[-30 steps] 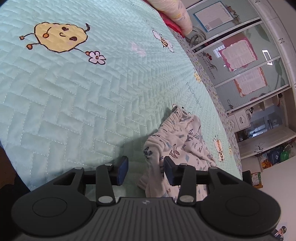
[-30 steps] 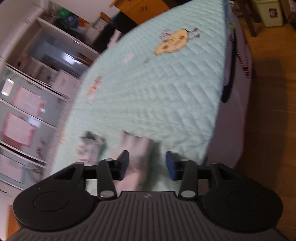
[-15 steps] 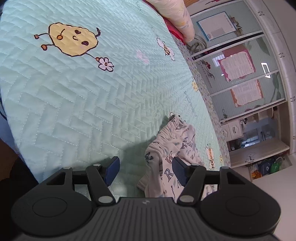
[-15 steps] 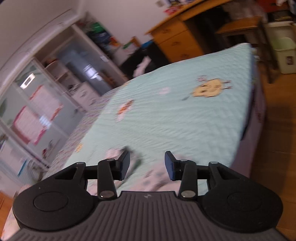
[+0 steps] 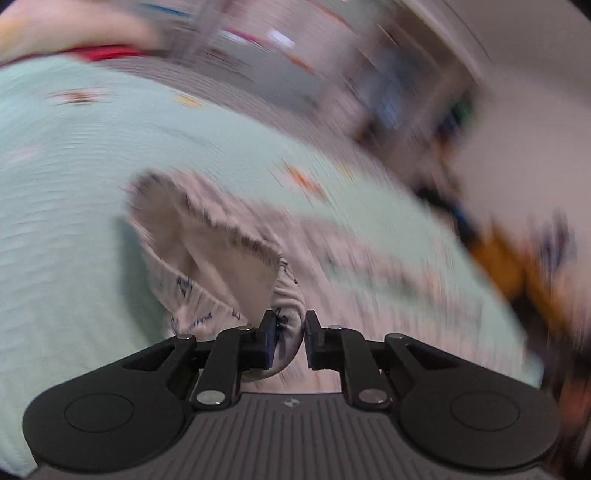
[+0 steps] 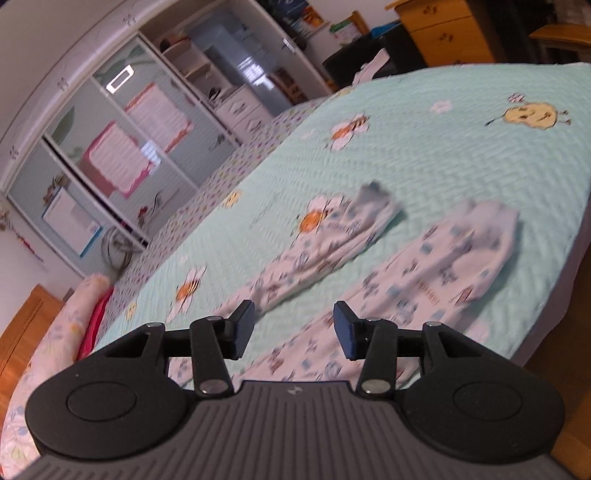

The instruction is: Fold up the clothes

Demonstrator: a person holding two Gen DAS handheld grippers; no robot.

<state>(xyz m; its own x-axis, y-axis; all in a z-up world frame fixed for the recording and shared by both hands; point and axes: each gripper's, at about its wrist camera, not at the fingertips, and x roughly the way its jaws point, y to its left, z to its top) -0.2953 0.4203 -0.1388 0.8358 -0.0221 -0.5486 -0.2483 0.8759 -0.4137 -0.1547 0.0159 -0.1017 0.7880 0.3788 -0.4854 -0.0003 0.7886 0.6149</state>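
left wrist view is heavily blurred. left tool point(image 5: 290, 334) is clenched on the gathered waistband of the patterned pants point(image 5: 229, 258); its jaws have just been closing and the bunched elastic sits pinched between the two dark pads, w/ fabric bulging out below them. the waistband opening gapes to the upper left of the pads, pale inside showing. the rest of the garment trails off to the right over the mint quilted bedspread point(image 5: 66, 221). background beyond the bed is too smeared to read, only streaks of red, orange & grey.

right wrist view is sharper. right tool point(image 6: 294, 334) is released: jaws stand apart w/ nothing between the pads, hovering above the cloth, no contact visible. jaws have just been opening. below & ahead of it the patterned pants point(image 6: 424, 280) lie on the bedspread point(image 6: 461, 155), both legs stretched away from the camera toward the upper right, lying side by side w/ a strip of mint quilt between them. far leg ends near a bee print point(image 6: 314, 219), near leg ends close to the bed's right edge. more bee and cartoon prints dot the quilt. a floral pillow point(image 6: 55, 332) lies at the left, glass-front cabinets point(image 6: 122, 147) stand behind, a wooden dresser point(image 6: 439, 29) top right.
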